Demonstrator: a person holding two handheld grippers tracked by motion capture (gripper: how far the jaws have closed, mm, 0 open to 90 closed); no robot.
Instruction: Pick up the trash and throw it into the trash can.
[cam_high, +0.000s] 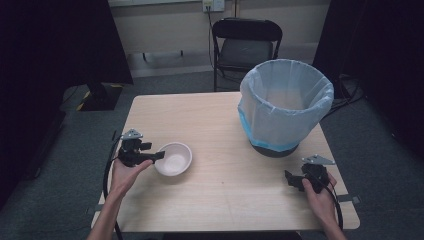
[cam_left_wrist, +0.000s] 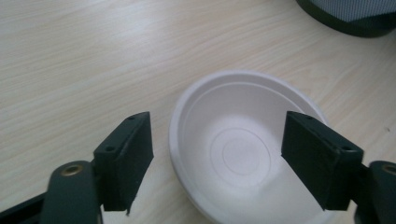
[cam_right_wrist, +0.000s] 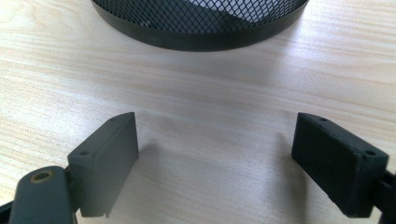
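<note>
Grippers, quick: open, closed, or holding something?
Left gripper: open, jaws either side of the white bowl's near rim, not gripping.
Right gripper: open, empty, over bare table.

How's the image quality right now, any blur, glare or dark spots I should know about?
High view: sharp, table evenly lit, room edges very dark. Left gripper view: bowl fairly sharp, its white inside nearly washed out, near jaws soft. Right gripper view: soft shadows beside the jaws, bin base slightly blurred.

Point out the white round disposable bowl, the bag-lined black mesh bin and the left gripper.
white round disposable bowl (cam_left_wrist: 243, 154), left gripper view, inner floor.
bag-lined black mesh bin (cam_high: 272, 127), high view, front wall.
left gripper (cam_high: 159, 155), high view, between fingertips.
</note>
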